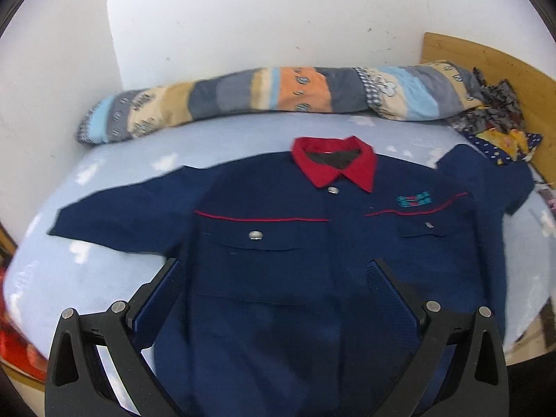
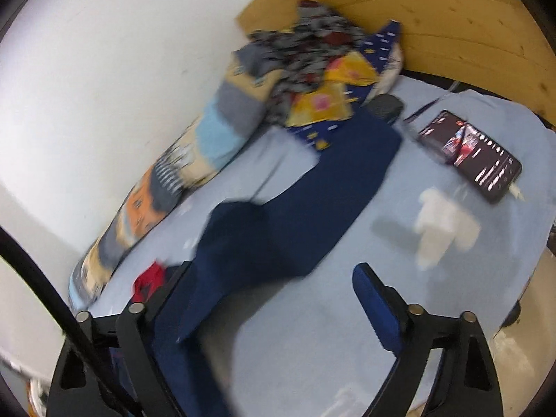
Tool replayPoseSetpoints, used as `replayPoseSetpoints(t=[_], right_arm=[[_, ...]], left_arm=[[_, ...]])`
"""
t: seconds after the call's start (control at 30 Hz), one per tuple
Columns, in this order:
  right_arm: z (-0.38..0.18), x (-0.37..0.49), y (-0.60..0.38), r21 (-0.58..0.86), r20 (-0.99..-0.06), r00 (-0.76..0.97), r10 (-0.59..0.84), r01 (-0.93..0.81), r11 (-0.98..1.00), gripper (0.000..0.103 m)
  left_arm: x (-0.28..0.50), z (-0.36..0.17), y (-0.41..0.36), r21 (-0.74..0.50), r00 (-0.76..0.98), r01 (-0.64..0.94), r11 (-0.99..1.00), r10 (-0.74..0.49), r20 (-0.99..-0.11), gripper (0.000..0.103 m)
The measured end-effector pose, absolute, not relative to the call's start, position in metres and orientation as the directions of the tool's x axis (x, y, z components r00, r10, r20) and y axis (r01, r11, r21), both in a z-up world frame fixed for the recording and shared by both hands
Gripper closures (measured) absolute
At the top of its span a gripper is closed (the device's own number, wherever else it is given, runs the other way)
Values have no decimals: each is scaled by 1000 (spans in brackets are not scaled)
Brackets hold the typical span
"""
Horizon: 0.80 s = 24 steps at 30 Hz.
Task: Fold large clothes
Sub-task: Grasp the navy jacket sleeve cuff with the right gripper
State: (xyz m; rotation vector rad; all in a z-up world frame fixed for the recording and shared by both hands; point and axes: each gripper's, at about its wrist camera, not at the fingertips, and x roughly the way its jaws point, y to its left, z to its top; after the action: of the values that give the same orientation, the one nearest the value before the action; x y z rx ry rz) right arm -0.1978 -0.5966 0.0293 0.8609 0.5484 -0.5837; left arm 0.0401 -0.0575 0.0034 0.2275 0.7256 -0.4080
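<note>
A navy shirt [image 1: 278,243] with a red collar [image 1: 335,163] lies spread face up on the light blue bed sheet [image 1: 114,271], sleeves out to both sides. My left gripper [image 1: 274,267] hovers over the shirt's lower front, open, with nothing pinched between its fingers. The right wrist view is blurred by motion. In it the shirt's sleeve [image 2: 305,205] stretches toward the headboard, and a bit of the red collar [image 2: 149,278] shows at the left. My right gripper [image 2: 272,271] stands open over the sleeve's near end. Its right pad [image 2: 378,312] is clear of the cloth.
A rolled patchwork quilt [image 1: 278,93] lies along the white wall. A pile of patterned clothes [image 2: 312,59] sits by the wooden headboard [image 2: 434,17]. A lit phone [image 2: 469,154] with a cable rests on the sheet right of the sleeve.
</note>
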Motion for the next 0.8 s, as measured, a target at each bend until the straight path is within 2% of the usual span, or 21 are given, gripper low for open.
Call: replayPoseSetpoints(t=[0.07,0.13,0.2,0.23,0.4,0.67,0.8], right_arm=[[19,-195,-623,545,-656,711,-253,678,493,18],[5,-189,-646,556,-665,701,-257,695,457,28],[-10,-180,-667,573,-661,702,-267,701,424,43],[-16,-176,-675,570,-667,694,-269,709,415,45],[-43,-159,-712,532,-706,634,-316,769,355,45],[-76,-147,-754,440,-775,527,-349,846,300,43],[-85,-141,-768,436,-760,531,-375,844,312,43]], left_arm=[[41,1,-66,75,677,442,894,-278,-681,0],[40,-1,-76,94,682,451,888,-274,-677,0],[39,-4,-84,106,683,460,881,-275,-676,0],[39,-6,-88,112,681,469,876,-278,-677,0],[42,-16,-99,149,677,484,862,-261,-688,0],[50,-22,-96,103,639,484,869,-271,-720,0],[51,-24,-98,105,635,487,867,-269,-724,0]])
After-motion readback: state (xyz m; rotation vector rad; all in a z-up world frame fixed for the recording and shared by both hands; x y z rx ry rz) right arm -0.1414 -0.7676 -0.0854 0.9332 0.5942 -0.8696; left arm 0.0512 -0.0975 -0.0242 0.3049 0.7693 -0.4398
